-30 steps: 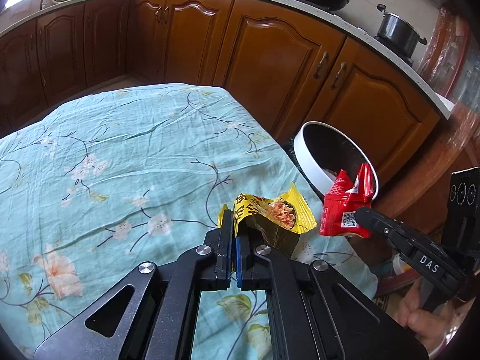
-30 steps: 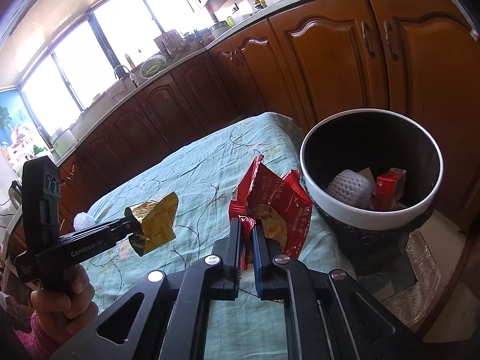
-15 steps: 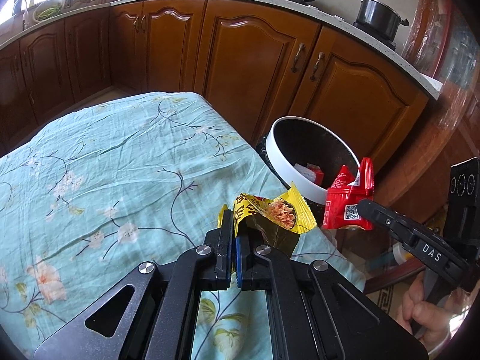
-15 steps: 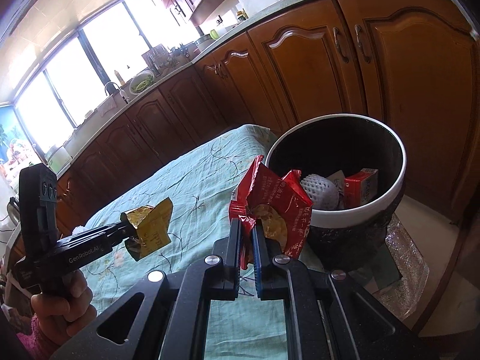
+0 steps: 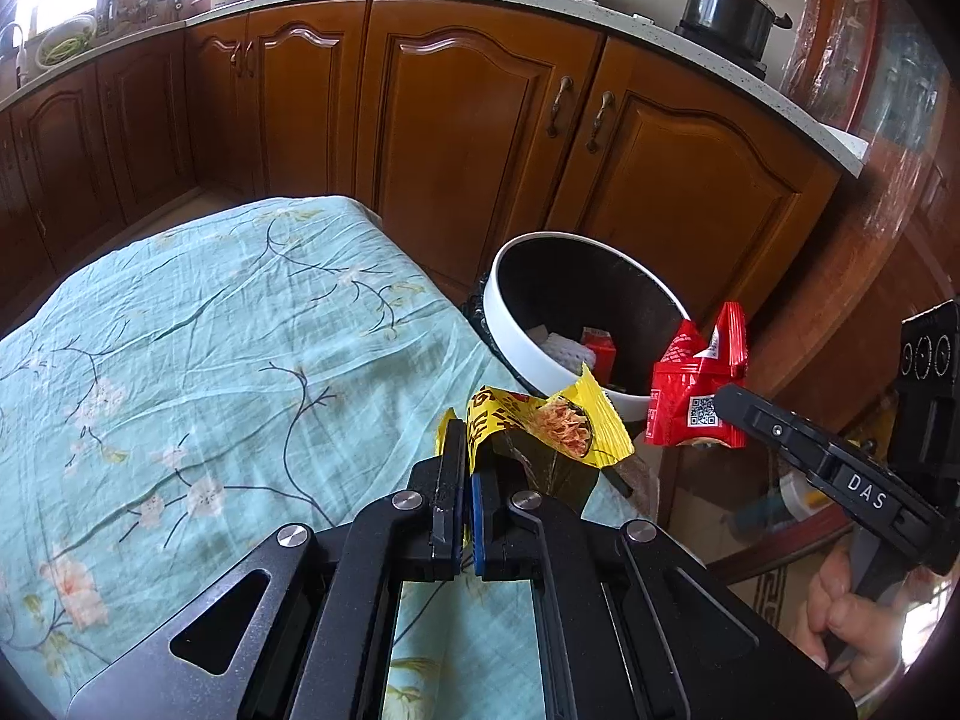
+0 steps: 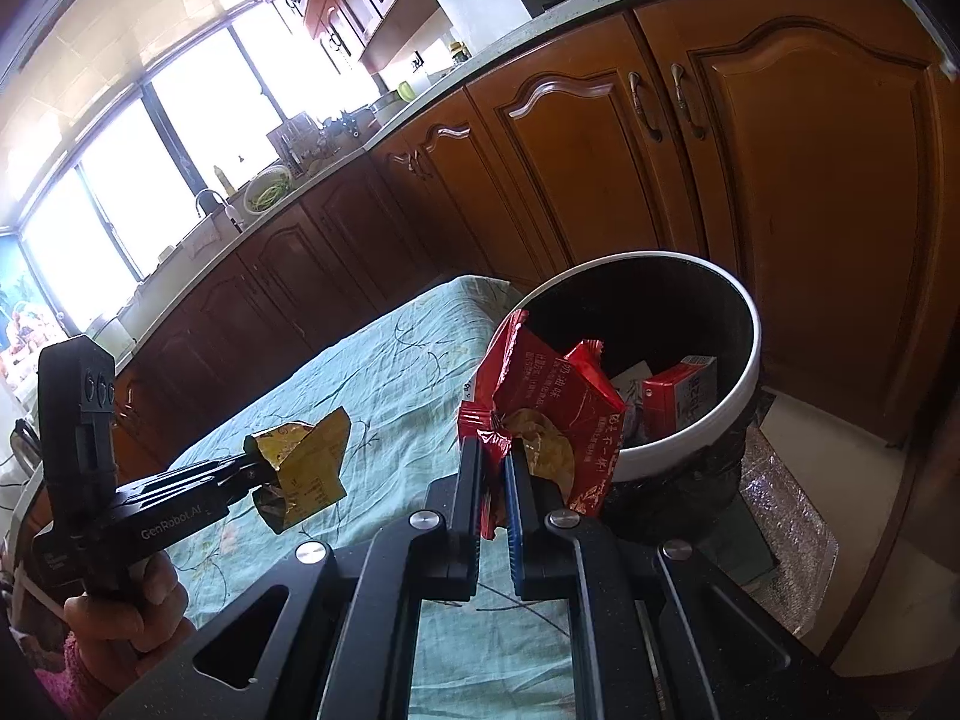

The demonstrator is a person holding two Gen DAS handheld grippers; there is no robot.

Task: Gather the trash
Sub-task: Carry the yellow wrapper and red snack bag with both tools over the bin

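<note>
Carry step: left hand-held gripper (image 5: 465,468) clamps yellow wrapper (image 5: 540,426); right hand-held gripper (image 6: 495,468) clamps red wrapper (image 6: 546,414). Next: position both over bin (image 6: 690,438), then release.

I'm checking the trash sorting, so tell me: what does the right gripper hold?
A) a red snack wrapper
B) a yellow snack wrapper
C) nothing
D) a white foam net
A: the right gripper is shut on the red snack wrapper, close by the rim of the white-rimmed bin, while the yellow snack wrapper is in the left gripper.
</note>
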